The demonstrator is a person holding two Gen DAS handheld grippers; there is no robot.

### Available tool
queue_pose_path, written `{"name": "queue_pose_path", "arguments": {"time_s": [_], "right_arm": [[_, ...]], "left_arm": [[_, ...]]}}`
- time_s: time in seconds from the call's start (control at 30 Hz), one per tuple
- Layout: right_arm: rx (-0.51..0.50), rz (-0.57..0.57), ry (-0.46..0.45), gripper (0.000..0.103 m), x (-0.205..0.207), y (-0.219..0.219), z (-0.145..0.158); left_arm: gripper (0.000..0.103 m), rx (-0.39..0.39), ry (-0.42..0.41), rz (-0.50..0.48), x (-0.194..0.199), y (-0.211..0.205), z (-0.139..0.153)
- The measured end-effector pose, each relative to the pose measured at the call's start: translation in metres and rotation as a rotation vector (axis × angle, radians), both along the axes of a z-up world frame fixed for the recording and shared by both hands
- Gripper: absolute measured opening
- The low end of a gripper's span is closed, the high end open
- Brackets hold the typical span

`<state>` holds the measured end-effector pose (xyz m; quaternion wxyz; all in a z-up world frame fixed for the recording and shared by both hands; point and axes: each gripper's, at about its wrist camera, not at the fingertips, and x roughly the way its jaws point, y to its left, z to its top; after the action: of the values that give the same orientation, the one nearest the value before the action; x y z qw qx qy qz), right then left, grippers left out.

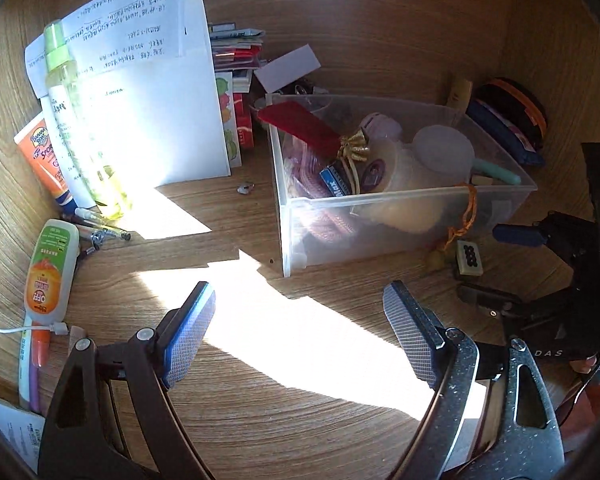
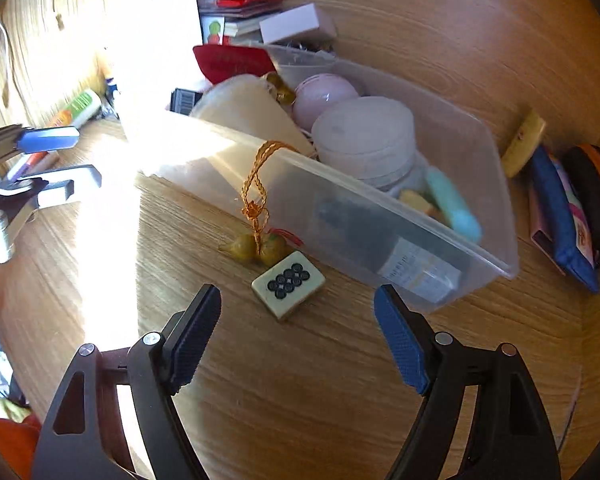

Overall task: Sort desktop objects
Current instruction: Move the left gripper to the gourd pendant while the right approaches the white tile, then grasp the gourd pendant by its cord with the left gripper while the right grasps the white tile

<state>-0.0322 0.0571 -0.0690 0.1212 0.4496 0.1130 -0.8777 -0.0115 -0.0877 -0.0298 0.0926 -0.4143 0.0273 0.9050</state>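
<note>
A clear plastic bin (image 1: 380, 204) (image 2: 440, 236) on the wooden desk holds several items: a red tag, pale round jars, a teal stick. A mahjong tile (image 2: 288, 283) (image 1: 470, 258) lies in front of the bin beside a gold gourd charm (image 2: 260, 246) whose orange cord hangs over the bin's rim. My right gripper (image 2: 298, 308) is open just short of the tile, nothing between its pads. My left gripper (image 1: 298, 308) is open over bare, sunlit desk to the left of the bin. The right gripper also shows at the right edge of the left wrist view.
White papers (image 1: 140, 80), a green spray bottle (image 1: 72, 120), a sunscreen tube (image 1: 44, 160), an orange repellent bottle (image 1: 50, 272) and pens crowd the left. Booklets (image 1: 236, 52) stack behind the bin. A blue pouch and a black-orange case (image 2: 580, 208) lie at the right.
</note>
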Motion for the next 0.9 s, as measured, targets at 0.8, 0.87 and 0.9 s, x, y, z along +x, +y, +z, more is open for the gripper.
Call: {"name": "queue_pose_path", "arguments": {"time_s": [0.8,0.87,0.9], "right_arm": [[-0.033,-0.040,0.027,0.038,0.009,0.029,-0.001],[-0.044,-0.053,0.036,0.038,0.014,0.039,0.002],[-0.052,-0.060,0.040,0.038,0.016,0.044,0.004]], "left_arm": [[0.086,-0.055,-0.102,-0.184,-0.021,0.078,-0.025],[0.086,-0.059,-0.113,-0.199,-0.024,0.088,-0.028],[0.086,-0.061,-0.117,-0.205,-0.028,0.091,-0.028]]}}
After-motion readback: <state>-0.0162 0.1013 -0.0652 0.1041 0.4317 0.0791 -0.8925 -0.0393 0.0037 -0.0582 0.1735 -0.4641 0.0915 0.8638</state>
